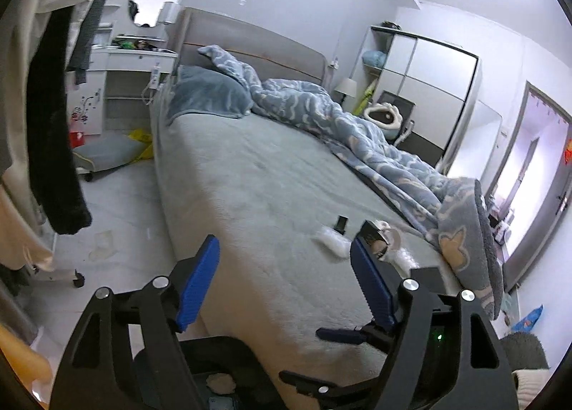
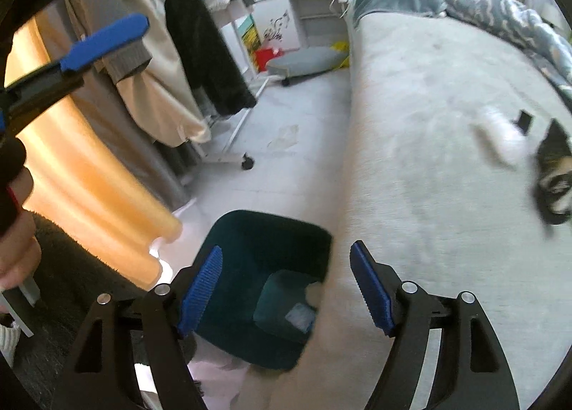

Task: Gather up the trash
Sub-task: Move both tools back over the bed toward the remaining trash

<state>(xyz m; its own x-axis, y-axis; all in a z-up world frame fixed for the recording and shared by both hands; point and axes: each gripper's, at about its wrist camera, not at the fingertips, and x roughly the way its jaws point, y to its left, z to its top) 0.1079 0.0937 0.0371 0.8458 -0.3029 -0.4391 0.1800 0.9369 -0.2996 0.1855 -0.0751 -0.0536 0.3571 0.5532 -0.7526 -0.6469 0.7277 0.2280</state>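
On the grey bed sheet (image 1: 250,177) lie a crumpled white wrapper (image 1: 332,242), a small black piece (image 1: 341,224) and a dark printed box (image 1: 375,236) with more white plastic beside it. My left gripper (image 1: 284,249) hangs open over the bed's near corner, short of these, with nothing between its pads. My right gripper (image 2: 286,252) is open and empty above a dark teal bin (image 2: 232,231) on the floor against the bed. The bin holds a clear wrapper (image 2: 300,315) and a white scrap (image 2: 314,290). The wrapper (image 2: 497,145) and box (image 2: 554,174) appear blurred at the right.
A wheeled clothes rack (image 2: 228,145) with hanging garments (image 2: 207,52) stands left of the floor aisle, beside an orange curtain (image 2: 82,166). A grey cushion (image 1: 107,152) on a wheeled board and a white desk (image 1: 132,63) sit at the far end. A blue patterned quilt (image 1: 357,131) covers the bed's right side.
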